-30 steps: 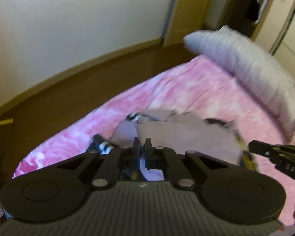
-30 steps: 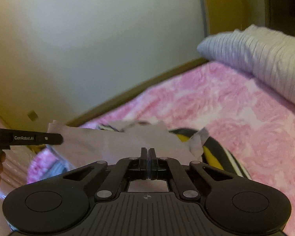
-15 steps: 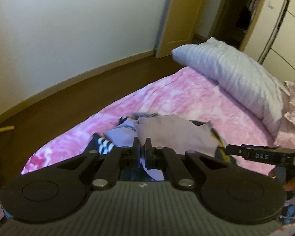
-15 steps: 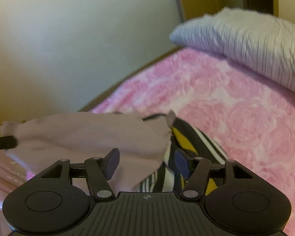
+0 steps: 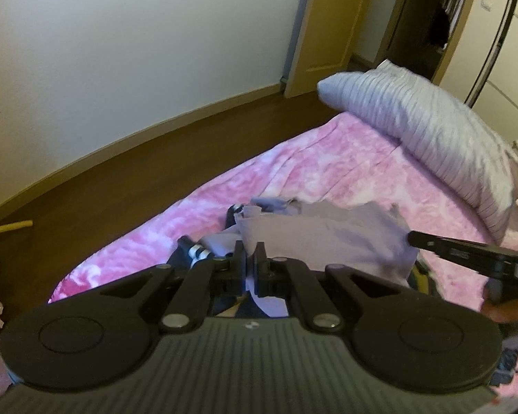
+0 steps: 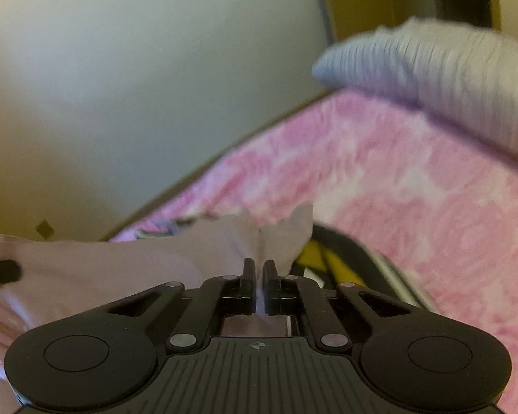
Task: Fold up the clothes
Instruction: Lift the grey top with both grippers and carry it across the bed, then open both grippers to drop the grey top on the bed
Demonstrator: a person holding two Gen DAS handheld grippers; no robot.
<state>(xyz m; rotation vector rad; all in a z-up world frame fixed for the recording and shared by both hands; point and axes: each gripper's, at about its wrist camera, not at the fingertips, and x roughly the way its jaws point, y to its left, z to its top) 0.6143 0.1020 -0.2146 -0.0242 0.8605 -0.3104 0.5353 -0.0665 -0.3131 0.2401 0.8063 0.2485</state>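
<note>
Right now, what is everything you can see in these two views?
Pale lilac garment: one, held up over the bed between both grippers.
Striped garment: one, black, yellow and white, on the bed under the lilac one.
Bedspread: one, pink and white, covers the bed.
Pillow: one, grey ribbed, far end of the bed.
Floor: brown wood, beside the bed.
Door: one, yellow-tan, open, far wall.
Left gripper: black, shut on the lilac garment.
Right gripper: black, shut on the lilac garment.
</note>
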